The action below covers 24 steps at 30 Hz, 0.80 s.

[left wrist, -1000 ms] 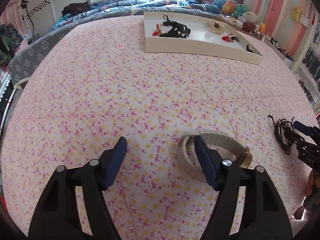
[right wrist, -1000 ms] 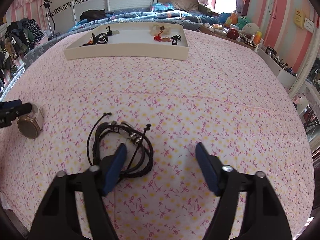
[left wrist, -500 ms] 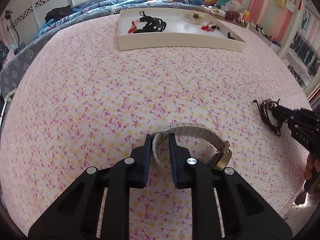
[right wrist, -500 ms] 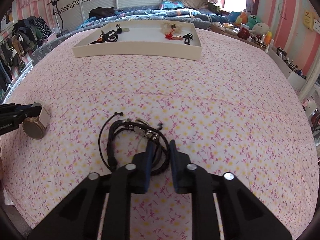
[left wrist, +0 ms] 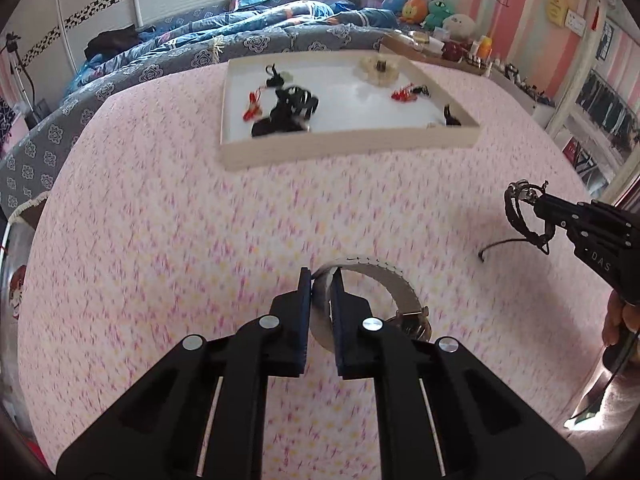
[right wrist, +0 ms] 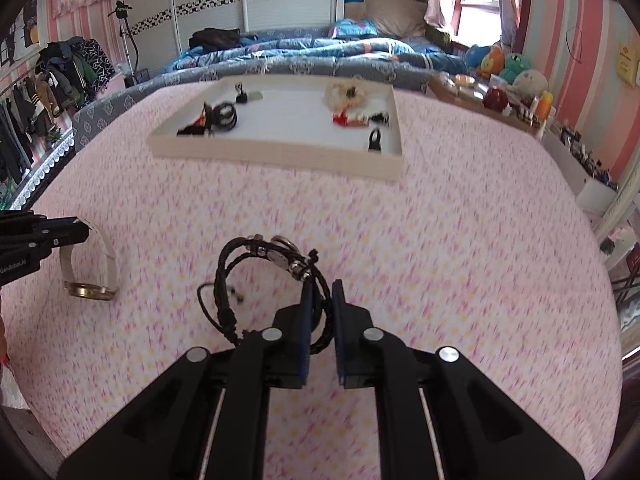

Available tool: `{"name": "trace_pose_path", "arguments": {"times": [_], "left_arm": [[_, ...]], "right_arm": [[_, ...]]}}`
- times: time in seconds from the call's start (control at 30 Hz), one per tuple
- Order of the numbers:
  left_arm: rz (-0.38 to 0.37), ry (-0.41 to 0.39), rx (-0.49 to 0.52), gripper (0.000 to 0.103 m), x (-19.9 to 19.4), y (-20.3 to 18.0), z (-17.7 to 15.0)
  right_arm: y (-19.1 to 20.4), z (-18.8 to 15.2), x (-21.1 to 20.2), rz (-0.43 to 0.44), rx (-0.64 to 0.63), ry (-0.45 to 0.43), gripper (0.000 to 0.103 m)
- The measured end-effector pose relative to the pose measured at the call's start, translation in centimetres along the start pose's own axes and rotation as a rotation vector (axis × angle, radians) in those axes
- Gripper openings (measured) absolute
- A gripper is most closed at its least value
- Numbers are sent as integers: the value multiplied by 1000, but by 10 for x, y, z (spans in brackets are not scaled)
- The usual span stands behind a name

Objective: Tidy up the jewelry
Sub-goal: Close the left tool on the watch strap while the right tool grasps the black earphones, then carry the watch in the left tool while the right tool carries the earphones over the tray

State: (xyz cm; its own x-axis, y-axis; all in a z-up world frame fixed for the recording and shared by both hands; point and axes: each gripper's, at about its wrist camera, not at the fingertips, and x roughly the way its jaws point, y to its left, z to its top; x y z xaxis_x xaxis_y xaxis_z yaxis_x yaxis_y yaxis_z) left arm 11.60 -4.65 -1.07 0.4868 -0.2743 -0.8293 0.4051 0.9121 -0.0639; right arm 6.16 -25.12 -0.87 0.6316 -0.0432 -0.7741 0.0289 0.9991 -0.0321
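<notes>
My left gripper (left wrist: 321, 280) is clenched on the watch (left wrist: 372, 280) strap, my right gripper (right wrist: 321, 292) on the black cord bracelets (right wrist: 264, 256); both hang above the bedspread (left wrist: 160, 240). Loose cords could snag or slip free. At twelve o'clock, the tray (right wrist: 276, 152) holds black cords, red charms and a pale beaded piece.

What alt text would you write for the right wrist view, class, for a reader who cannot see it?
The right gripper is shut on a black braided bracelet above a pink floral bedspread. At left, the left gripper holds a pale-strapped watch; a cream tray of jewelry sits beyond.
</notes>
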Motion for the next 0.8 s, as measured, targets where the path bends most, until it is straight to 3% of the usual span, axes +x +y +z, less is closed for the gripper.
{"name": "trace_pose_path", "arguments": {"times": [0.37,0.53,0.8], "left_arm": [[-8,-117,15,8,-5,-3,75],[-72,-151,-34,8,1,4,118],[-112,-132,-60,8,41,-1,162]], "right_arm": [[-20,66,5,16,28,-78,9],[-27,105,18,5,46,-115,9],[-41,147,59,1,90,-106,9]]}}
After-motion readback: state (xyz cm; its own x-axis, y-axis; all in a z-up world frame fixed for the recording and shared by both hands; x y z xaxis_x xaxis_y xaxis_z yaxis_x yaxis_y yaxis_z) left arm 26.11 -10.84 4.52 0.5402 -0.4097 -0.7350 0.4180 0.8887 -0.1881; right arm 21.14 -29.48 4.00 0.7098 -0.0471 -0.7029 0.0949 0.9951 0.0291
